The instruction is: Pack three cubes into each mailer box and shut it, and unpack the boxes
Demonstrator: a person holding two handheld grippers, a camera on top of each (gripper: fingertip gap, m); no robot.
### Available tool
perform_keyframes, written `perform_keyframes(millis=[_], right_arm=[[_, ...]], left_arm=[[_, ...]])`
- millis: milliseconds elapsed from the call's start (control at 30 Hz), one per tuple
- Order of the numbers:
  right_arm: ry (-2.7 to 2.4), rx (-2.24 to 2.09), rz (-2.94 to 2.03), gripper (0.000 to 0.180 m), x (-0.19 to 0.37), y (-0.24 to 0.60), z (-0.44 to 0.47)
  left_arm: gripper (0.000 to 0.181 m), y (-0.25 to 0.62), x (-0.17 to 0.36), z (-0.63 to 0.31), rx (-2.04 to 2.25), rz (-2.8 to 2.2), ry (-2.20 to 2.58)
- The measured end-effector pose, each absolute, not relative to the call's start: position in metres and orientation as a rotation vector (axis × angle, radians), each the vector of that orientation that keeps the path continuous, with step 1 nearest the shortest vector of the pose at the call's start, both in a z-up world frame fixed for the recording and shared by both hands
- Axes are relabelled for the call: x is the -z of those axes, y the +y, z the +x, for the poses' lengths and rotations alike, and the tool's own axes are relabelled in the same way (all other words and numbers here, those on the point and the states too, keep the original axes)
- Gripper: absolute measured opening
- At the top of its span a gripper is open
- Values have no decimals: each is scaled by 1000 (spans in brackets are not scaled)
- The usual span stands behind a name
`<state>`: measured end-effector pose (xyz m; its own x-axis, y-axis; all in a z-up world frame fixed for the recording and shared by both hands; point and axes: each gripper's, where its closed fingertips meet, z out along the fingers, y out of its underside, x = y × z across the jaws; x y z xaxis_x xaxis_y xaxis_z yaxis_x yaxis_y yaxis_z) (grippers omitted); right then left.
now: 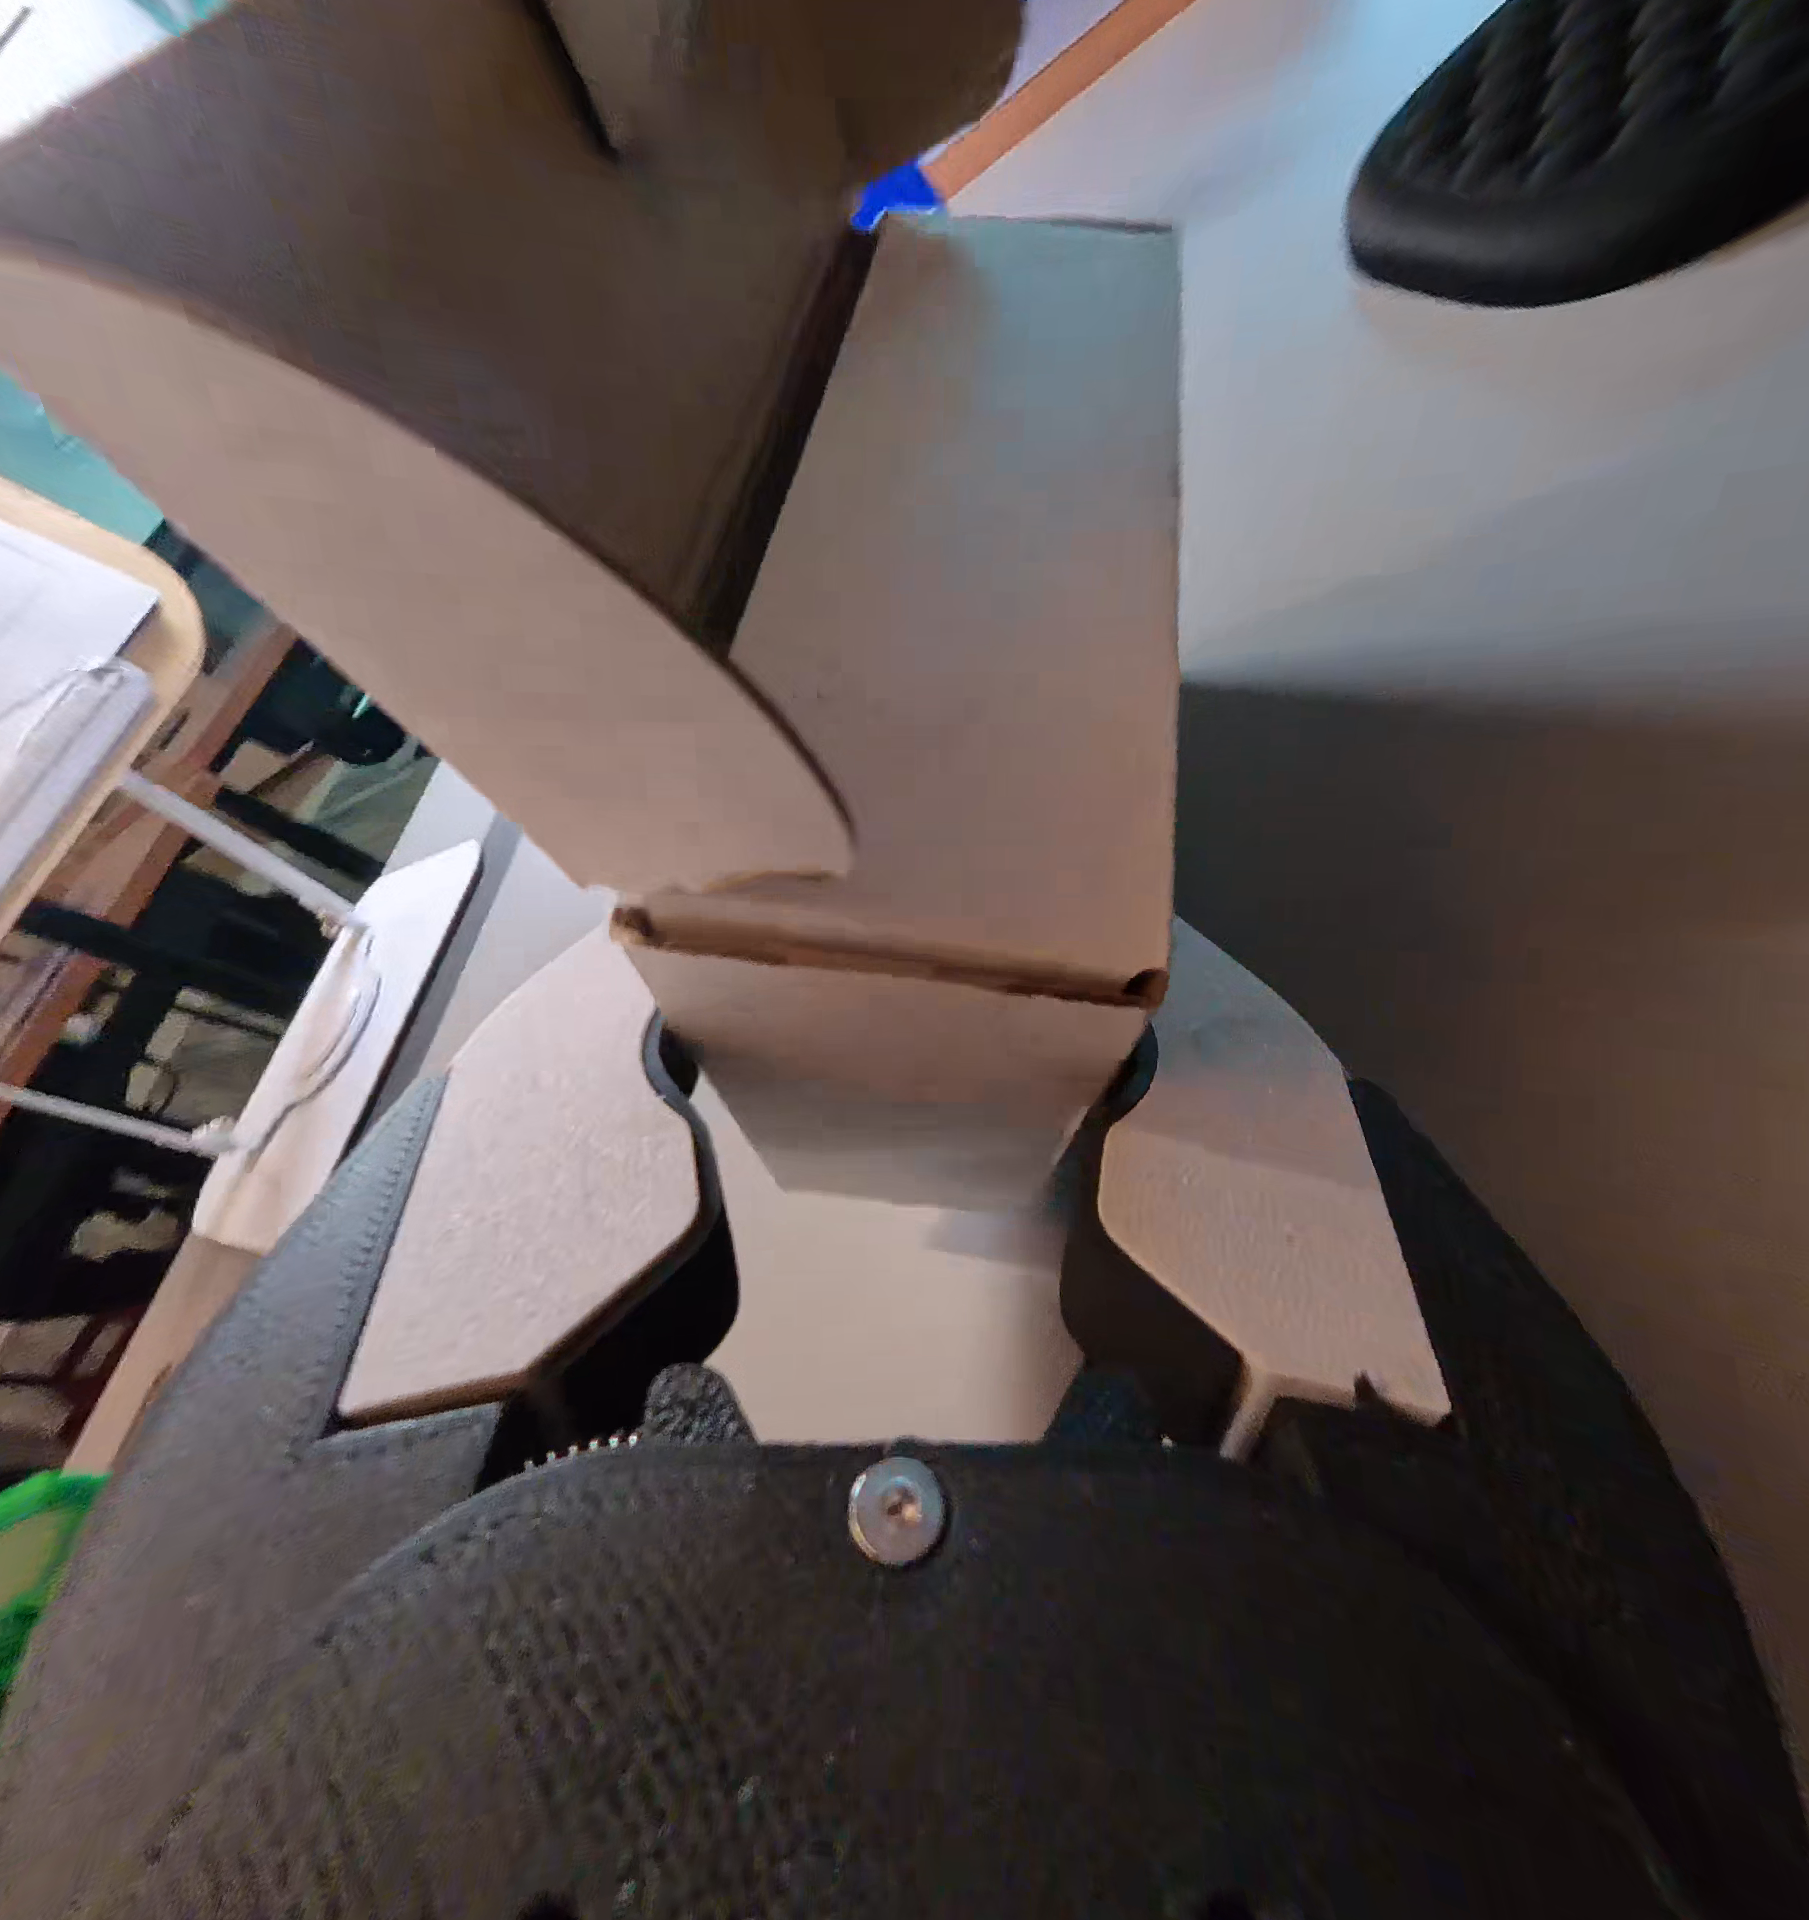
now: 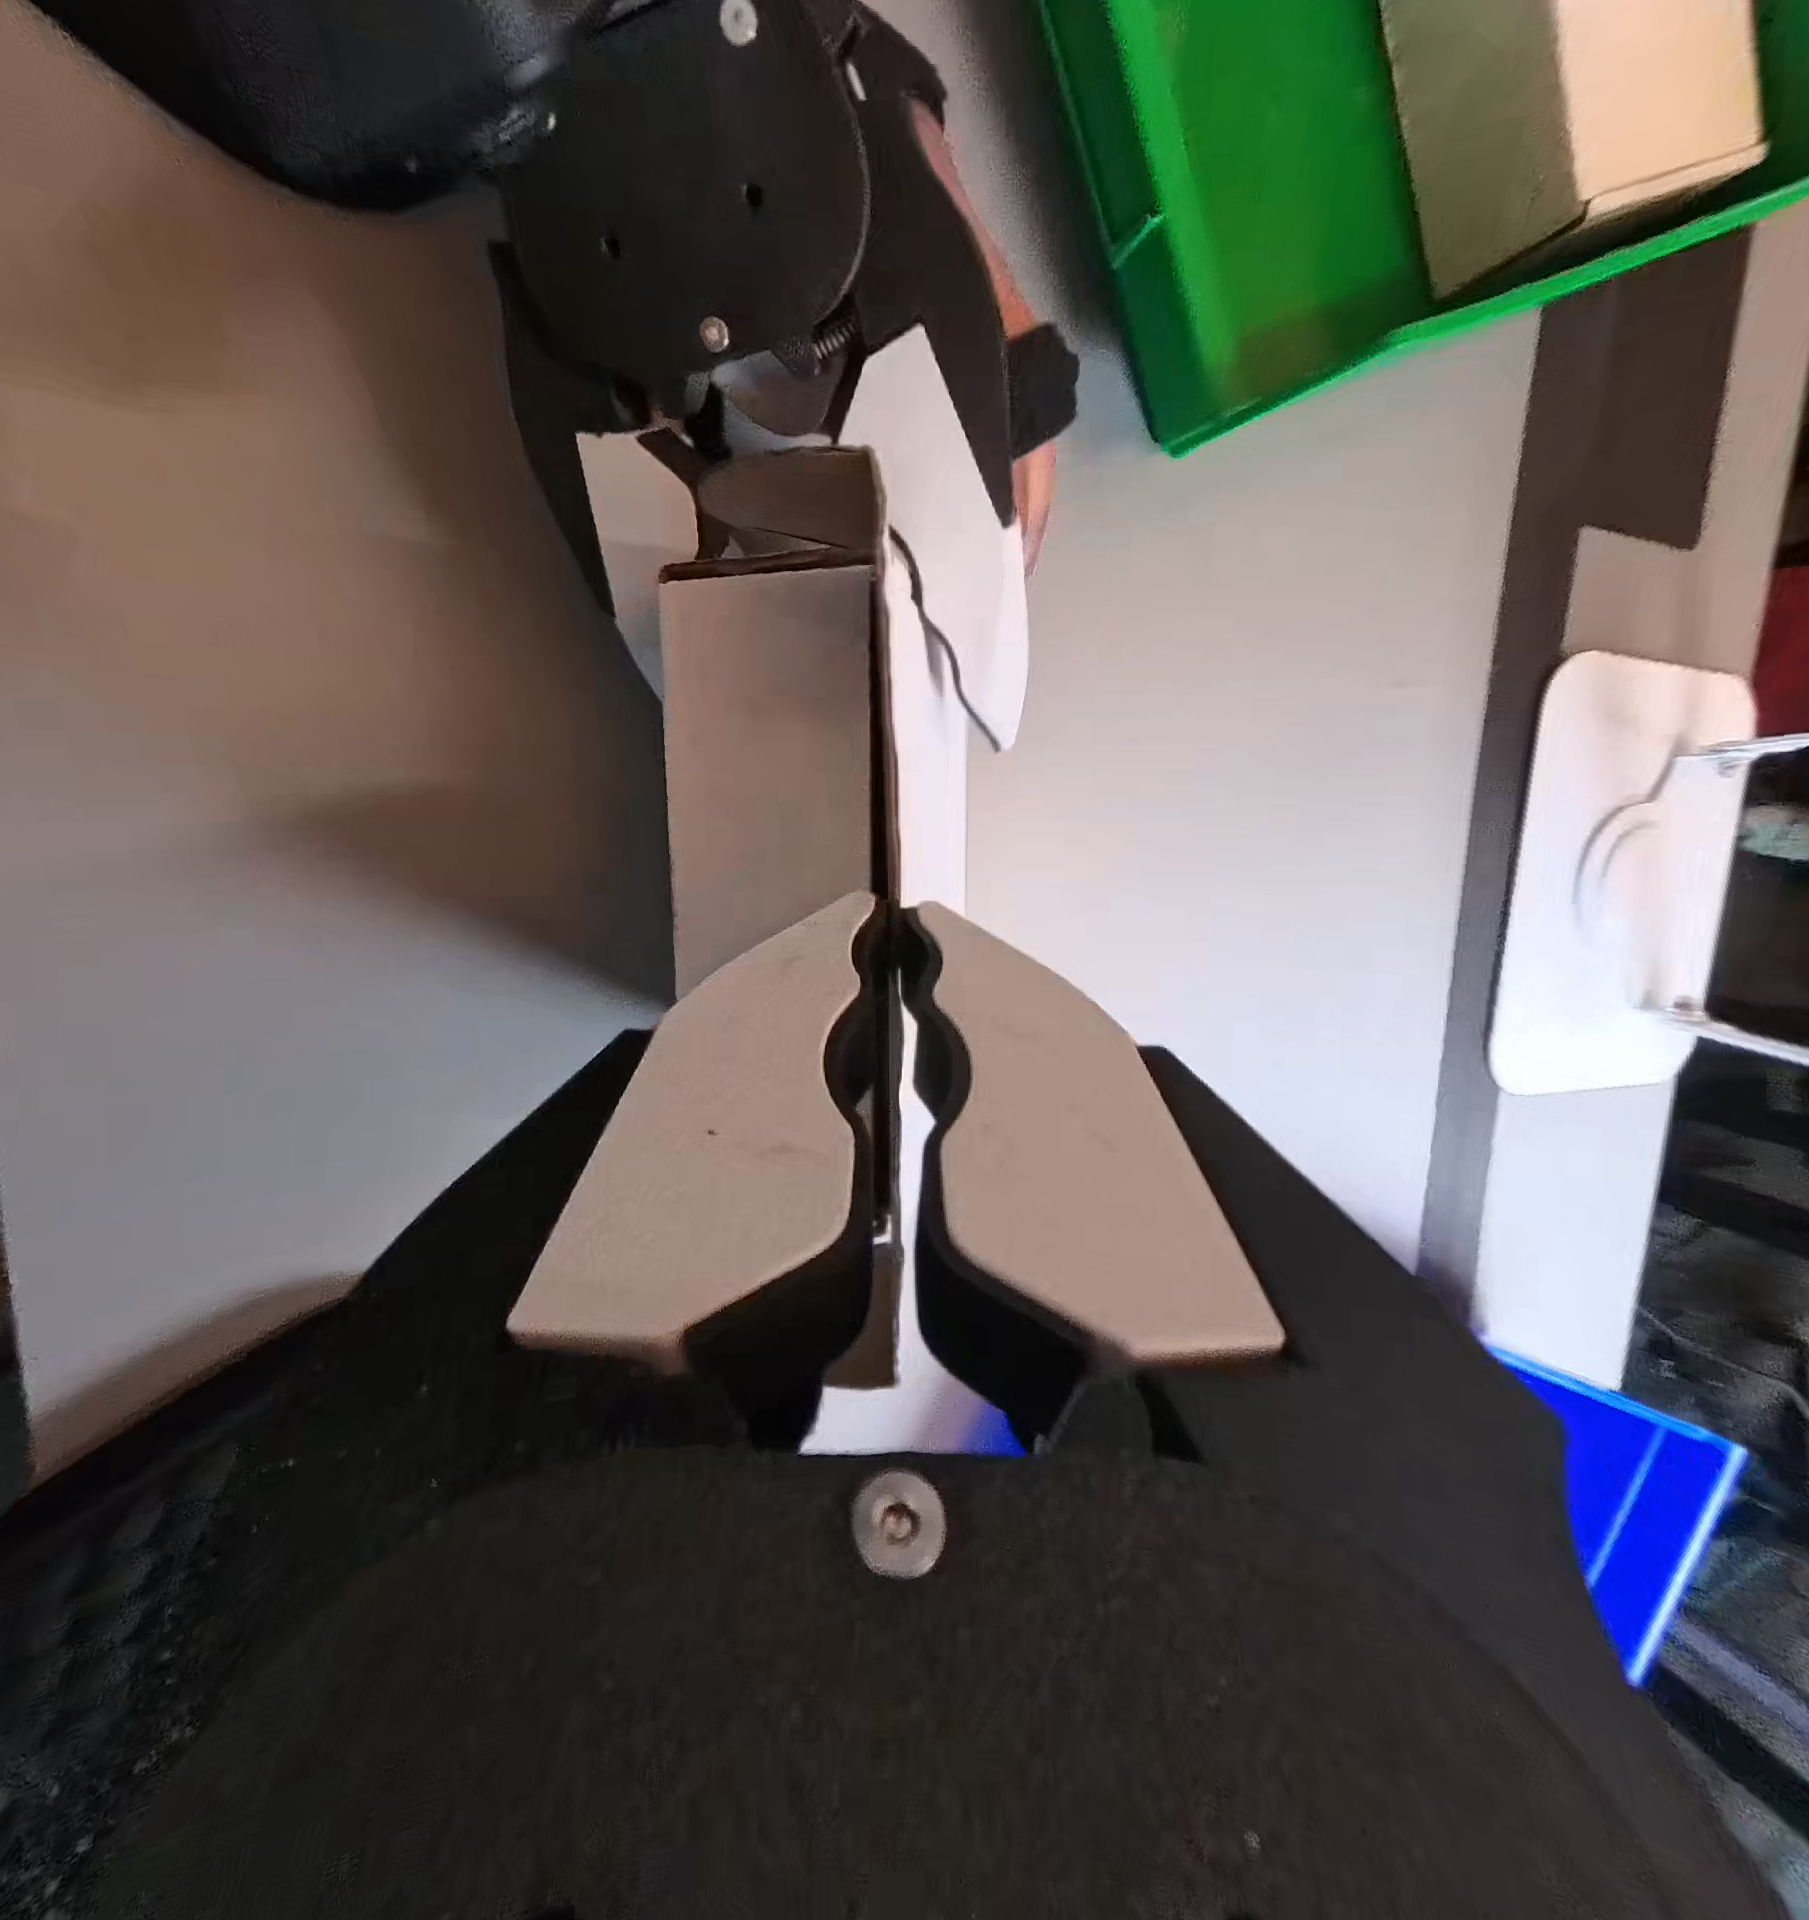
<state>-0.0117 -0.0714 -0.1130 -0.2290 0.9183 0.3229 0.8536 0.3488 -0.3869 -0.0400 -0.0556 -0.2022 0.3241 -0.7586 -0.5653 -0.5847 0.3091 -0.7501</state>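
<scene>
Cardboard was held up in the air between both claws. The left gripper (image 1: pixel 905 1122) had its jaws pressed on a flap of the white mailer box (image 1: pixel 983 623) at one end. The right gripper (image 2: pixel 895 935) was pinched tight on a thin wall at the other end. No cubes showed (maybe hidden inside). If one claw pulled too hard, the flap could bend or tear, and the box could drop onto the table (image 2: pixel 1243 727).

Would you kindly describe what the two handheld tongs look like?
Both the left tongs and right tongs have rough, textured black bodies with a silver screw near the camera, and two pale grey, flat fingers with wavy, notched inner edges. In the right wrist view, the left one also shows a round black housing with a small spring.
</scene>
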Motion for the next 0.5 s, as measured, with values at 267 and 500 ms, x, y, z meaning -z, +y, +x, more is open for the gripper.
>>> perform_keyframes(millis=[267,500], right_arm=[[-2014,-206,-1623,1,96,-41,-13],[-2015,-296,-1647,1,93,-48,-13]], left_arm=[[93,-72,191,-66,590,-1613,1158],[77,-93,183,-71,738,-1623,1112]])
